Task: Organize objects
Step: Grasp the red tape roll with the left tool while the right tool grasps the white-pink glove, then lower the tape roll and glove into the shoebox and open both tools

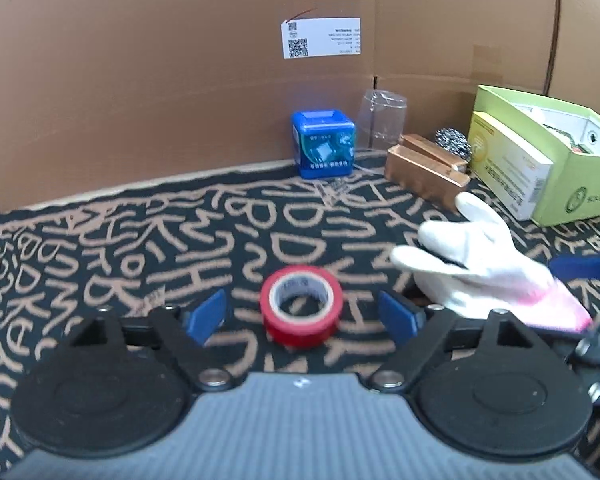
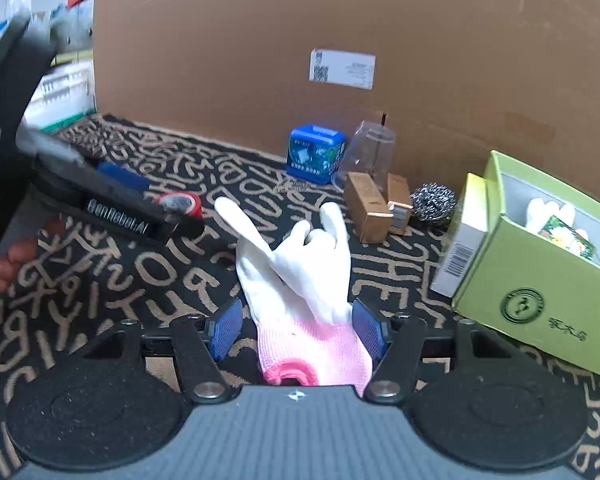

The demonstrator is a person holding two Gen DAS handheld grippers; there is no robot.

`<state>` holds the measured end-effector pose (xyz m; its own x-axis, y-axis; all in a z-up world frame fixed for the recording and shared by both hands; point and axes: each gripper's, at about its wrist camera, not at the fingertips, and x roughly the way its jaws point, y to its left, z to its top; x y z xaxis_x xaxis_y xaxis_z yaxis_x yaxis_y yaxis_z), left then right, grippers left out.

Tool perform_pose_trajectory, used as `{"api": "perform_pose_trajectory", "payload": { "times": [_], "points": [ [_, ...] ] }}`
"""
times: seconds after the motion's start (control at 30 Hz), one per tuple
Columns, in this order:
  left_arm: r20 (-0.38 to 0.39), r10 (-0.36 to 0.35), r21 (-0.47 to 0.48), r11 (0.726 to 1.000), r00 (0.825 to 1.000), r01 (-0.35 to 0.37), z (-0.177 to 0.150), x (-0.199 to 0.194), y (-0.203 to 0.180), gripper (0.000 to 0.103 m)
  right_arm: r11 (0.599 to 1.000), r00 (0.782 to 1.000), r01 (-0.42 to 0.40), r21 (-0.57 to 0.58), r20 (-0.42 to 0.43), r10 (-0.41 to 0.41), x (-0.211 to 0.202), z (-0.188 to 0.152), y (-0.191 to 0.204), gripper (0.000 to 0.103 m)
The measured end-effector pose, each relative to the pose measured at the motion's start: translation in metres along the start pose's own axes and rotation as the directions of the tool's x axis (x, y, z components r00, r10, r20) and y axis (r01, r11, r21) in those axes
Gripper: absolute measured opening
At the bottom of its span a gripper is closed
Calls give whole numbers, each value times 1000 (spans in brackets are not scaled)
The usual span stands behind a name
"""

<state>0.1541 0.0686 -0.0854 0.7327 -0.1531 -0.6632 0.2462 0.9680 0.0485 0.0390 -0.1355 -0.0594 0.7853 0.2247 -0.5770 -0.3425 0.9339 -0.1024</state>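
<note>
Red tape (image 1: 301,305), a roll lying flat with its hole facing up, sits nearest the left wrist camera, between the spread blue pads of the left gripper (image 1: 301,314), and neither pad touches it. Taking this roll as the landmark: just to its right lies the white glove (image 1: 480,264), its pink cuff toward the cameras. Behind the roll, against the cardboard wall (image 1: 140,100), stands a blue box (image 1: 324,144), with a clear plastic cup (image 1: 382,120) beside that, then two copper-coloured boxes (image 1: 424,168), a steel scourer (image 1: 454,142), and far right the green box (image 1: 580,184), open at the top.

From the right wrist view, the right gripper (image 2: 298,330) straddles the glove's cuff with its jaws apart; the right-hand pad looks to be touching the fabric, the left one stands clear, so nothing is pinched.

The step in hand seems to be taking up both things for the green box. To do it well, the left pads should close across the roll's outer wall, centred, low enough not to slip over the rim. The right should bite the cuff squarely, gathering both layers, as limp fabric will sag.

The glove's long axis runs from the cuff away toward the wall, fingers (image 2: 236,212) splayed, one pointing back toward the roll.
</note>
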Motion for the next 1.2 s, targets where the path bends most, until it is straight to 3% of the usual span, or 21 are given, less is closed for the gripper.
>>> {"api": "perform_pose_trajectory", "payload": {
  "times": [0.07,0.1,0.17,0.23,0.3,0.33,0.43,0.5,0.57,0.7,0.8,0.93,1.2],
  "points": [
    [-14,-2,-6,1000,1000,2,4,10,0,82,1000,1000,9,-5,-13,-9,8,-2,1,62],
    [-23,-9,-7,1000,1000,9,5,15,-1,74,1000,1000,6,2,-17,-6,10,-3,1,57],
    [-48,-18,-13,1000,999,17,6,22,-1,67,999,1000,-28,40,-12,29,10,-4,-3,34],
    [-46,-10,-18,1000,999,10,6,25,-2,69,999,1000,-10,50,-11,10,10,-4,-4,23],
    [-49,10,-26,1000,999,-11,6,25,-3,82,997,1000,-14,76,-5,14,9,-5,-8,19],
    [-47,17,-30,999,999,-18,6,26,-2,82,995,1000,-20,95,0,20,9,-5,-11,17],
    [-50,13,-32,999,999,-14,6,28,0,78,988,999,-28,150,29,24,0,-8,-17,16],
    [-48,3,-29,1000,999,-4,7,26,0,55,983,998,-47,180,57,37,-10,-9,-22,16],
    [-49,8,-15,1000,999,-9,8,24,-2,46,979,995,-52,195,91,35,-22,-10,-27,16],
    [-50,23,-17,1000,998,-24,6,21,-6,46,973,987,-48,228,158,11,-49,-11,-38,16],
    [-47,-30,-17,999,998,29,8,11,-15,46,968,979,-37,250,201,-14,-67,-12,-50,16],
    [39,-105,74,992,994,102,29,-18,-51,46,962,962,24,273,257,-97,-90,-8,-71,16],
    [200,-290,203,947,936,250,91,-60,-141,46,926,901,209,316,307,-308,-129,-1,-124,16]
  ]
}}
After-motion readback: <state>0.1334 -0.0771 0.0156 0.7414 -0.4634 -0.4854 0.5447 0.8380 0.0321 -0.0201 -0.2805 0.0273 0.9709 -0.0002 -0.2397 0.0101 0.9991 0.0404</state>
